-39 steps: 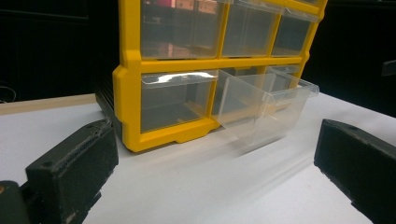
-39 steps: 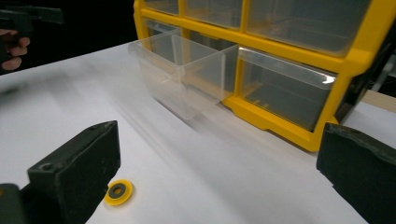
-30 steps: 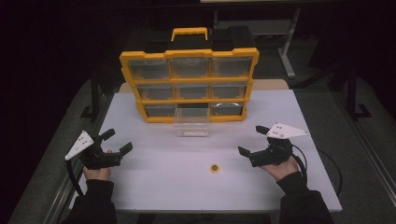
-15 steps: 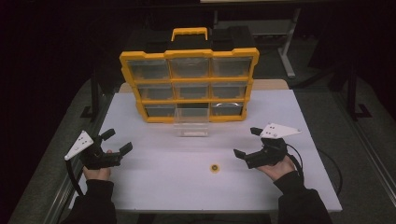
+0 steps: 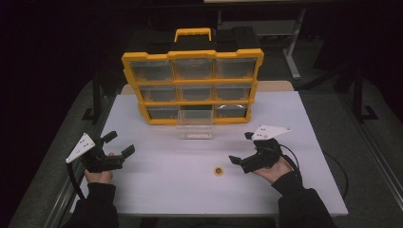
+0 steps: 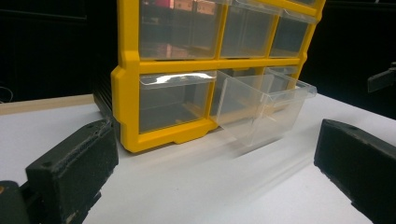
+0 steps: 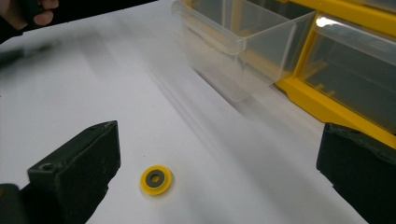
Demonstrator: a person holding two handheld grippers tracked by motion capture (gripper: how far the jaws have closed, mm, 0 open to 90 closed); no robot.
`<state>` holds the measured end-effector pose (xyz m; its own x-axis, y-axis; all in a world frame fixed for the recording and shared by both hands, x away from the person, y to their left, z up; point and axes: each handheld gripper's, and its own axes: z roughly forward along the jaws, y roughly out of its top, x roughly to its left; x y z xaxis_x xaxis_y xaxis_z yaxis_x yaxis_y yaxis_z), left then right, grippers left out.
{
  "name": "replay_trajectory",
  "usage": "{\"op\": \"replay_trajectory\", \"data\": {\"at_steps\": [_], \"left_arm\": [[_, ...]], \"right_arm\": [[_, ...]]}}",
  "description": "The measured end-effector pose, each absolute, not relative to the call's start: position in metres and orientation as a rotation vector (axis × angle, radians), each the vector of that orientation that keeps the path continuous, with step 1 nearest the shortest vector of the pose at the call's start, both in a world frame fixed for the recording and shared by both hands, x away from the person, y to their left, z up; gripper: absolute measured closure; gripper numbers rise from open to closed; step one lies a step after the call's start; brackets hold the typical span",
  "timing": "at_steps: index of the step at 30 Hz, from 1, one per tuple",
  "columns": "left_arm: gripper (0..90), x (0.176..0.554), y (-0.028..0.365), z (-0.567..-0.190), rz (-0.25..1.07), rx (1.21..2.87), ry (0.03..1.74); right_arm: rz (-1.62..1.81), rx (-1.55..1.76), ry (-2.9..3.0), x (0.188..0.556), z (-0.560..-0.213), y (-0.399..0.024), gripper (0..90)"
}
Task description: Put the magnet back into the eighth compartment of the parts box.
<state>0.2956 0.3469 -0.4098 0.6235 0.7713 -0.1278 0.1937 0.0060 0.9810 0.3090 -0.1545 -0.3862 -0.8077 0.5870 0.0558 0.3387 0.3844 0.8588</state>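
A yellow organiser [image 5: 192, 102] with clear drawers stands upright at the back of the white table. One clear drawer [image 5: 195, 127] is pulled out from its bottom row and looks empty. A small yellow disc with a dark centre [image 5: 218, 170] lies flat in front of it. My right gripper [image 5: 241, 147] is open just right of the disc, which lies ahead of its left jaw [image 7: 156, 179]. At the table's left, my left gripper [image 5: 119, 143] is open and holds nothing. It faces the organiser [image 6: 126, 93] and the pulled-out drawer [image 6: 261, 109].
The white table [image 5: 166, 194] ends close behind both hands, with dark floor to either side. A cable [image 5: 332, 166] trails from the right gripper. The other hand [image 7: 28, 14] shows far off in the right gripper view.
My right gripper has moved left, closer to the yellow disc. The left gripper has hardly moved.
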Motion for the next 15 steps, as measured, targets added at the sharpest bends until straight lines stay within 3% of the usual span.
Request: {"op": "replay_trajectory", "data": {"at_steps": [15], "left_arm": [[0.0, 0.296, 0.346, -0.410, 0.540, 1.532, 0.831]], "right_arm": [[1.308, 0.802, 2.514, 0.313, -0.392, -0.136, 0.0]]}}
